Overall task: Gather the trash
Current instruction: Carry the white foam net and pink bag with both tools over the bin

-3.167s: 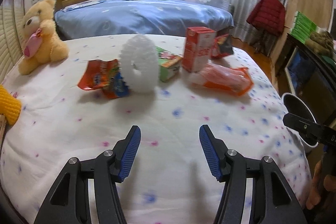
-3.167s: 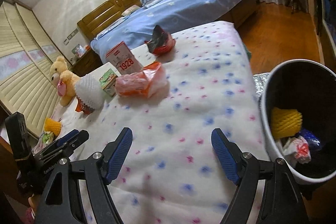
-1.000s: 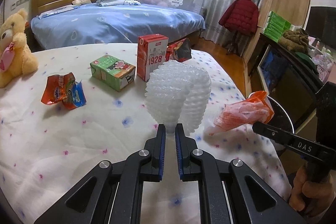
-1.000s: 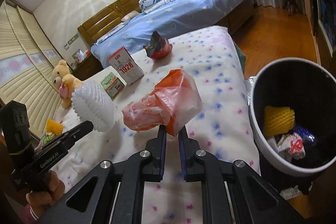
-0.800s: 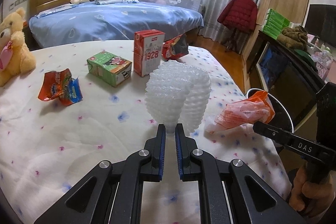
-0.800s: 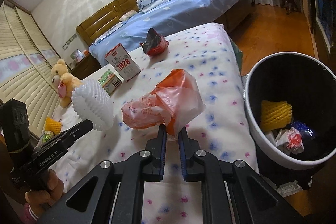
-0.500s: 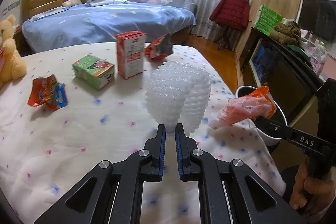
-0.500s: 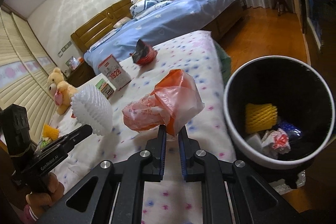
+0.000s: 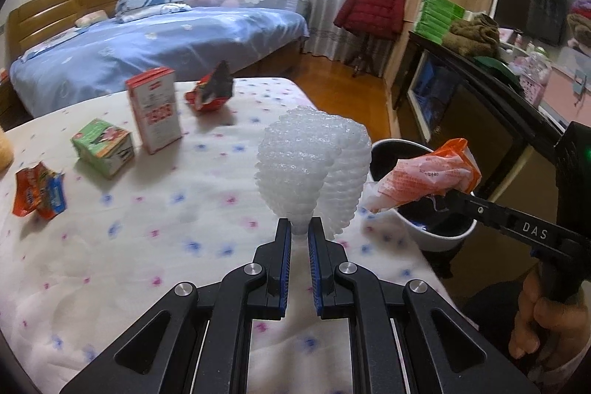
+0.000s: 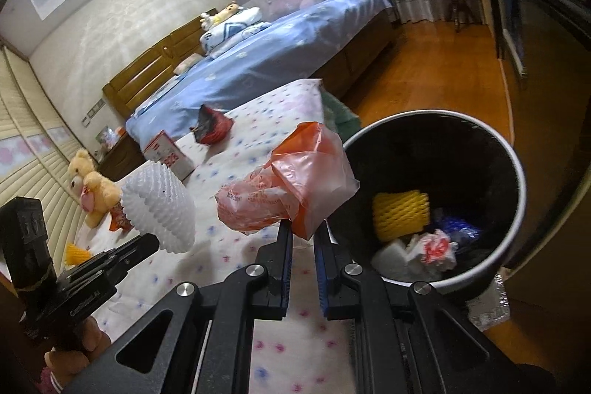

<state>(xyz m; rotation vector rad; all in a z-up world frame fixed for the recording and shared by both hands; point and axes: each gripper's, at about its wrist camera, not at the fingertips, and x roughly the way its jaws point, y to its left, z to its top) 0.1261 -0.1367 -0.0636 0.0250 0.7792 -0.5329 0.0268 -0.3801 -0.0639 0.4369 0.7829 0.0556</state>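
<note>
My left gripper [image 9: 298, 231] is shut on a white foam fruit net [image 9: 312, 168] and holds it above the bed near its right edge. My right gripper [image 10: 303, 231] is shut on an orange plastic bag [image 10: 291, 191] and holds it beside the rim of the round trash bin [image 10: 517, 172]. The bin holds a yellow foam net [image 10: 400, 215] and crumpled wrappers. In the left wrist view the bag [image 9: 424, 176] hangs over the bin [image 9: 417, 228]. The foam net also shows in the right wrist view [image 10: 159, 205].
On the flowered bedspread [image 9: 147, 228] lie a red-and-white carton [image 9: 153, 109], a green box [image 9: 103, 146], a red and black snack bag [image 9: 210, 91] and an orange and blue wrapper [image 9: 38, 191]. A teddy bear [image 10: 90, 187] sits at the far side. A dark TV cabinet [image 9: 480, 106] stands behind the bin.
Both grippers have swung right toward the bin with their loads. The orange bag is now over the bin's near rim, and the foam net is closer to the bed's right edge.
</note>
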